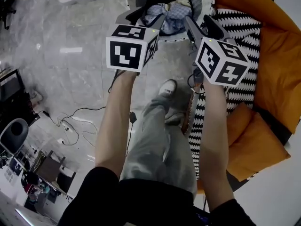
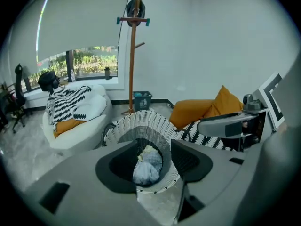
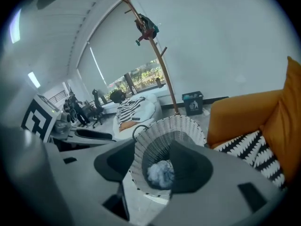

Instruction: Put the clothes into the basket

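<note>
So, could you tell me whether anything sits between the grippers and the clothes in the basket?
Nothing visible does. The left gripper and right gripper hover open above the white wicker basket, and the bluish clothes lie uncovered inside it.

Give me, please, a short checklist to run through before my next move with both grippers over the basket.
1. Left gripper free: ok, jaws apart, nothing between the pads.
2. Right gripper free: ok, jaws apart, nothing held.
3. Clothes inside the basket: ok, a bluish bundle lies in it.
4. Basket standing mouth up: ok.
5. More clothes left to collect: cannot tell; the zigzag fabric on the orange sofa may only be a throw.
6. Footing: probably not ok, loose cables lie on the floor to the person's left.
</note>
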`<state>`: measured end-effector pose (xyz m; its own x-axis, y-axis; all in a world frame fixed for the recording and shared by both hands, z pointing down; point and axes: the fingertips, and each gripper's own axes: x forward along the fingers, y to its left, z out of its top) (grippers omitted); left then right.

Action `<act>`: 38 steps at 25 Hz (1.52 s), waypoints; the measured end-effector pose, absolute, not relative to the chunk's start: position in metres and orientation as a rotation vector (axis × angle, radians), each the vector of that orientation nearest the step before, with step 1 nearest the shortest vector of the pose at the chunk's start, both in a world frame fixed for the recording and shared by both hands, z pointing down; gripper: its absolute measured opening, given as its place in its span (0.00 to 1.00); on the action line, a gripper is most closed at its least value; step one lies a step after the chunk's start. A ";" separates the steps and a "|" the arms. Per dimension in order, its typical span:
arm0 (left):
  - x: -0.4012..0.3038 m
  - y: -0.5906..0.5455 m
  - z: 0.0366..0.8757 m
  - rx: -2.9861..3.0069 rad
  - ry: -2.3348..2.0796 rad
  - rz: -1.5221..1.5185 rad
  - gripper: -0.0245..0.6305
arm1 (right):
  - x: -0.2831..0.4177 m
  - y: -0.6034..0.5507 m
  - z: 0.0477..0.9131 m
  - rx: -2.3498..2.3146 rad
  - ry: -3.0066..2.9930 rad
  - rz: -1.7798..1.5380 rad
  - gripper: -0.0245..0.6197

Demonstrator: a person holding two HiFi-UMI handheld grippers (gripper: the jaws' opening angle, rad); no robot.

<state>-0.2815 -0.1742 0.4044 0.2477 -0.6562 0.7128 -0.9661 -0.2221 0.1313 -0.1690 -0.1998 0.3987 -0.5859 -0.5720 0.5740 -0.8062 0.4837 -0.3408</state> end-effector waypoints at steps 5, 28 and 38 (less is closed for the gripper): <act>-0.265 -0.164 0.403 1.986 -1.450 0.671 0.35 | -0.146 -0.186 0.397 1.223 -2.355 0.917 0.33; 0.098 0.069 0.277 2.490 -0.544 0.419 0.05 | 0.192 0.117 0.279 2.178 -2.040 0.825 0.06; 0.277 0.241 0.139 2.602 -0.157 0.393 0.05 | 0.362 0.356 0.147 2.800 -1.566 0.749 0.06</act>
<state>0.2773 0.2414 0.1395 0.9517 -0.0382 0.3046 -0.1824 -0.8685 0.4610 0.3624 0.3563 0.1475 0.4483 -0.8378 0.3118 -0.7687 -0.5393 -0.3440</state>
